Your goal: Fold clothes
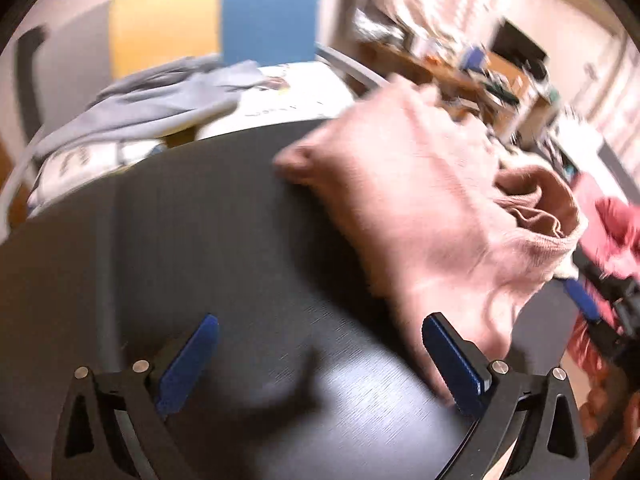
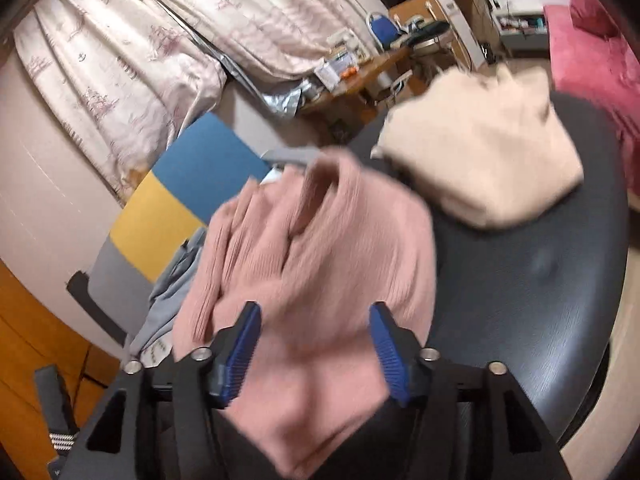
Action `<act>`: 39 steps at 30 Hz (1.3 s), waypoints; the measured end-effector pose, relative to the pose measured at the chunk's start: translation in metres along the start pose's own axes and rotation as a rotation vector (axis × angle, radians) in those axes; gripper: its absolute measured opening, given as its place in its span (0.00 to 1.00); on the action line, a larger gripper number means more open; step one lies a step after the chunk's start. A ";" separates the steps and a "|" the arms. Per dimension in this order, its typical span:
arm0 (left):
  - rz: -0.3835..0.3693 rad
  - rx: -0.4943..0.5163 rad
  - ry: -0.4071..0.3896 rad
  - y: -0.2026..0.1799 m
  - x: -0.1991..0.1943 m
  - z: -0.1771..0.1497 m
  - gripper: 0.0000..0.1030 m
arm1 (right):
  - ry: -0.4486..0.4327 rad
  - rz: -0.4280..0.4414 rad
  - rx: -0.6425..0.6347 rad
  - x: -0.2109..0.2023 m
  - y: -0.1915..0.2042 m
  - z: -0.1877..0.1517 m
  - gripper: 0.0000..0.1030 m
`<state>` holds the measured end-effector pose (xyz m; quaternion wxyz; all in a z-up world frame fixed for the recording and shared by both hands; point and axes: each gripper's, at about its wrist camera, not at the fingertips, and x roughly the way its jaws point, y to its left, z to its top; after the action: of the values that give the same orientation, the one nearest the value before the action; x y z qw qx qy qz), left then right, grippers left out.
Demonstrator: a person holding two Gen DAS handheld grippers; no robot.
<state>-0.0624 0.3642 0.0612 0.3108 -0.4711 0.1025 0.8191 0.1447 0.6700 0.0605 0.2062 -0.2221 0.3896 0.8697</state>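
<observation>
Left wrist view: left gripper (image 1: 320, 344) over the dark round table (image 1: 208, 240), jaws spread wide, nothing between them. Pink sweater (image 1: 420, 216) lies bunched on the table ahead and to the right; its near edge runs down to the right finger (image 1: 452, 360), and whether it touches the pad cannot be told through the blur. Ribbed opening of the sweater faces right. Grey garment (image 1: 160, 104) heaped on a surface beyond the table's far edge, well apart from the pink one. Yellow and blue panel (image 1: 216, 16) stands behind it.

Right wrist view: right gripper (image 2: 316, 344) just above the pink sweater (image 2: 320, 264), jaws apart, one finger on each side of the cloth below. No pinch visible; cloth fills the gap in the picture, contact unclear from motion blur. Sweater sits at the table's (image 2: 540, 300) near-left edge. Cream garment (image 2: 484, 164) lies folded on the far side of the same table, apart from the pink one. Grey garment (image 2: 168, 304) shows off the table to the left. Patterned curtain (image 2: 132, 40) hangs in the background.
</observation>
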 end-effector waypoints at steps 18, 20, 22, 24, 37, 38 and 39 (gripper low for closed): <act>-0.160 0.022 0.078 -0.036 0.040 0.023 0.13 | 0.124 -0.022 0.117 0.065 -0.026 -0.023 0.18; -0.194 0.052 0.015 -0.036 0.018 0.025 0.11 | 0.092 0.037 0.169 0.048 -0.022 -0.023 0.18; -0.229 0.070 -0.072 -0.032 -0.016 0.025 0.10 | 0.064 0.102 0.183 0.031 -0.007 -0.021 0.18; -0.250 0.083 -0.146 -0.026 -0.046 0.026 0.10 | 0.049 0.164 0.166 0.014 0.013 -0.026 0.18; -0.189 -0.208 -0.280 0.127 -0.133 -0.045 0.10 | 0.129 0.476 -0.012 -0.031 0.166 -0.109 0.18; -0.175 -0.255 -0.277 0.142 -0.132 -0.057 0.10 | 0.157 0.483 -0.029 -0.027 0.177 -0.123 0.18; -0.162 -0.300 -0.271 0.161 -0.130 -0.072 0.10 | 0.184 0.490 -0.046 -0.024 0.188 -0.136 0.18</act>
<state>-0.0616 0.1510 0.1116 0.3128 -0.4046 -0.1015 0.8533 0.0947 0.4461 0.1023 -0.0521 -0.2039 0.4291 0.8784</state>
